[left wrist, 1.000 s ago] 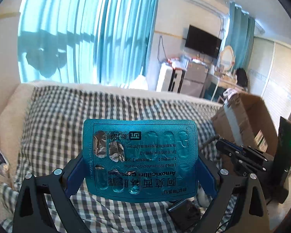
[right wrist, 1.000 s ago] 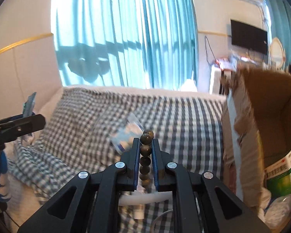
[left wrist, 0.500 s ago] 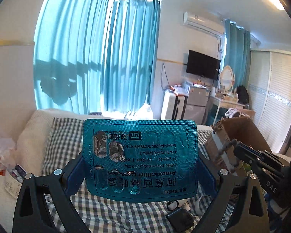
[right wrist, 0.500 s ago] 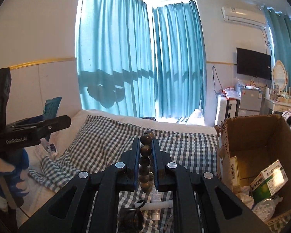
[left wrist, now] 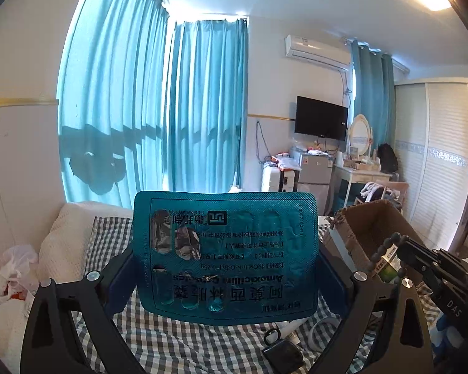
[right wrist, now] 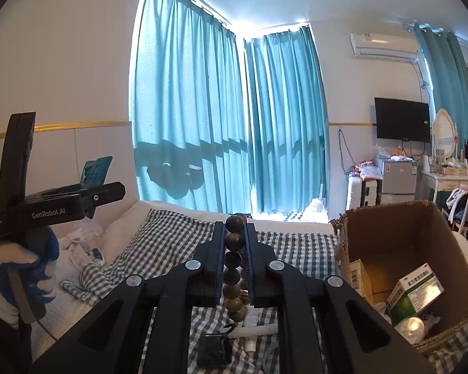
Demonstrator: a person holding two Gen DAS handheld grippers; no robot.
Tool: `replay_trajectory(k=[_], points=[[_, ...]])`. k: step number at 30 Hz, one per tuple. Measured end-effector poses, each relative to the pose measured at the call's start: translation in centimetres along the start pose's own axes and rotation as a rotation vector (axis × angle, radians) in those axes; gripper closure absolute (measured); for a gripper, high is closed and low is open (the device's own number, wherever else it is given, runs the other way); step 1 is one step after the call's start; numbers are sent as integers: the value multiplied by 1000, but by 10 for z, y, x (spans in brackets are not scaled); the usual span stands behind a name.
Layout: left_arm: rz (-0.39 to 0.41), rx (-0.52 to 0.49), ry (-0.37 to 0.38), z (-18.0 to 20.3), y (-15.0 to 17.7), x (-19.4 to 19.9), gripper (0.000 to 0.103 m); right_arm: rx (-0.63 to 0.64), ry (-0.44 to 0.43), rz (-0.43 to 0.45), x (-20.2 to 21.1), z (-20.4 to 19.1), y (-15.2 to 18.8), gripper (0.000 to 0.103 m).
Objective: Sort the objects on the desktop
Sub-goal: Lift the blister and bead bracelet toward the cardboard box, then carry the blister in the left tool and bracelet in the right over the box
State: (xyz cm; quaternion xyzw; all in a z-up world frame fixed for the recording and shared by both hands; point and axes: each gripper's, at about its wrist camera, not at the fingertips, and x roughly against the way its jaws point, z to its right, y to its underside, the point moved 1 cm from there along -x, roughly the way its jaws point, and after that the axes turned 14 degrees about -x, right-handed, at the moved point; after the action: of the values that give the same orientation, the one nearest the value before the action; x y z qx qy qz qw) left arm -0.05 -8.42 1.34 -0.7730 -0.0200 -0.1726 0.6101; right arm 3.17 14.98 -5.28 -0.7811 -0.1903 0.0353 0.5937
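"GenRobot.AI" on left hand-held gripper [right wrist: 103,194]

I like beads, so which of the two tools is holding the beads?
The right tool holds the string of dark round beads, pinched between its nearly shut fingers. The left tool instead grips a flat teal pill sheet.
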Motion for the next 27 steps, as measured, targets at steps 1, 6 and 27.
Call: replay_trajectory(k=[1,6,27], points=[[2,-8,-7,4,-2,0,5,13,2,10,1,-1,-2,92],[23,-9,5,22,-8,0,5,77,31,54,6,-4,-10,92],[43,-40,265,144,-63,-56,5,52,259,170,31,103,-40,92]])
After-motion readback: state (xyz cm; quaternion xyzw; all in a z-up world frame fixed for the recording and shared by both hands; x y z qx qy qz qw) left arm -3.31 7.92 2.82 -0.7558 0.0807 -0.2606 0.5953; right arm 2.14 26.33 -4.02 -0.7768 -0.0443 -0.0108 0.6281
